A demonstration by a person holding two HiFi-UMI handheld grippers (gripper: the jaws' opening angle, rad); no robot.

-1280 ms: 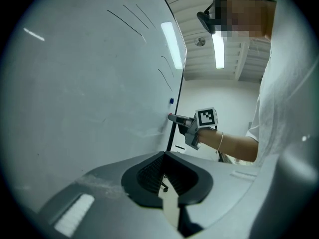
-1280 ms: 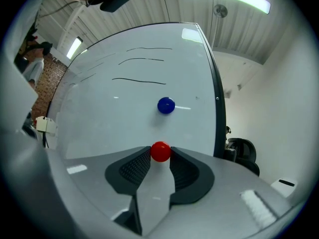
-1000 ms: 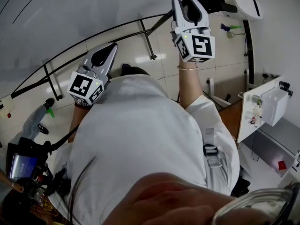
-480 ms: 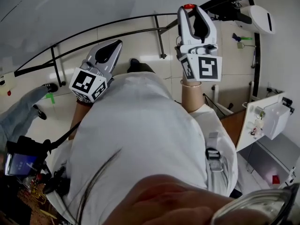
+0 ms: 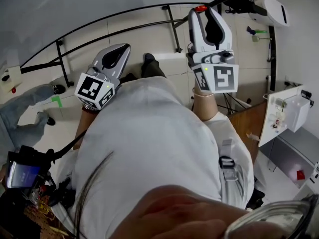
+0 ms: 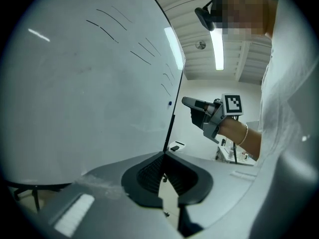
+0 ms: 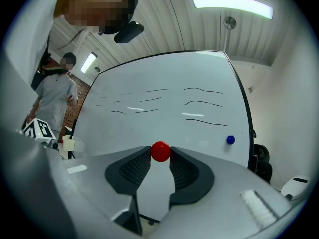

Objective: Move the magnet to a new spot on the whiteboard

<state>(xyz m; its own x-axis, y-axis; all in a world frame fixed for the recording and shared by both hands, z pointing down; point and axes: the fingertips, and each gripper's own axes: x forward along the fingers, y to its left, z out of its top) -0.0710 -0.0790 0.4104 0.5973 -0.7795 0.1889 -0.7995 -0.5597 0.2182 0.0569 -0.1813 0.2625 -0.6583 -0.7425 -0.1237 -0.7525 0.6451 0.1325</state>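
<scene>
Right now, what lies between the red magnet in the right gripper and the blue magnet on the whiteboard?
Only bare whiteboard separates red magnet from blue magnet, per the right gripper view.

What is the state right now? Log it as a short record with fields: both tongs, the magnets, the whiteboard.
right tongs: shut on the red magnet, gripped at the tips
left tongs: shut, nothing between them
red magnet: held up in front of the whiteboard; whether it touches the board cannot be told
blue magnet: on the whiteboard, near its right edge in the right gripper view
whiteboard: upright, marked with short black wavy lines
</scene>
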